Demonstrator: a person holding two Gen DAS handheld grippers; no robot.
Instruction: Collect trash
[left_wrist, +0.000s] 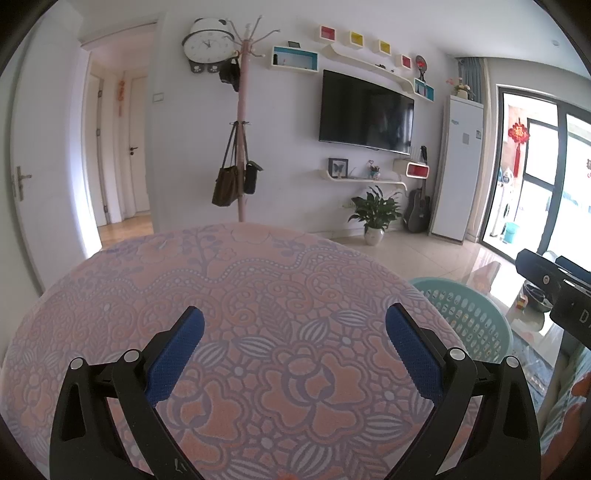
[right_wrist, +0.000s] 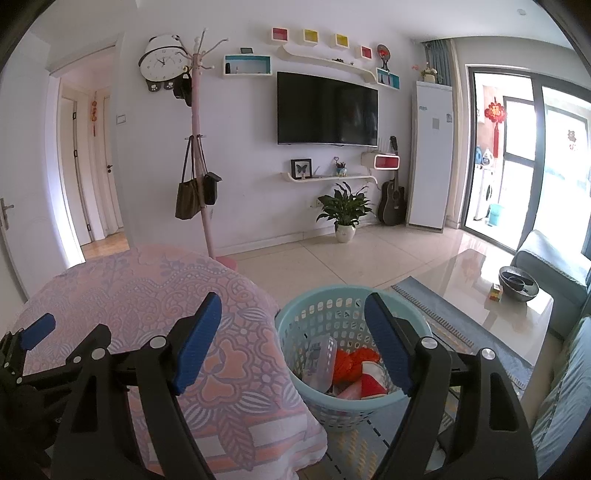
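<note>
The left gripper (left_wrist: 294, 332) hovers over the patterned pink-and-lilac cloth (left_wrist: 236, 295) covering the counter, jaws spread wide with nothing between them. The right gripper (right_wrist: 293, 334) hangs over the counter's edge and the pale blue laundry-style basket (right_wrist: 295, 317) on the floor just beside it, jaws likewise spread and empty.

The trash sits inside the basket: a clear plastic container (right_wrist: 320, 360), crumpled orange wrapping (right_wrist: 352, 363) and a red-and-white carton (right_wrist: 371, 382). No loose trash shows on the cloth in either view, so the collecting looks close to done, though the counter's near edge is hidden by the grippers.

The main risk is the right gripper clipping the light basket's rim and tipping it, spilling what it holds. A jaw snagging the loose cloth could also drag it off the counter.
</note>
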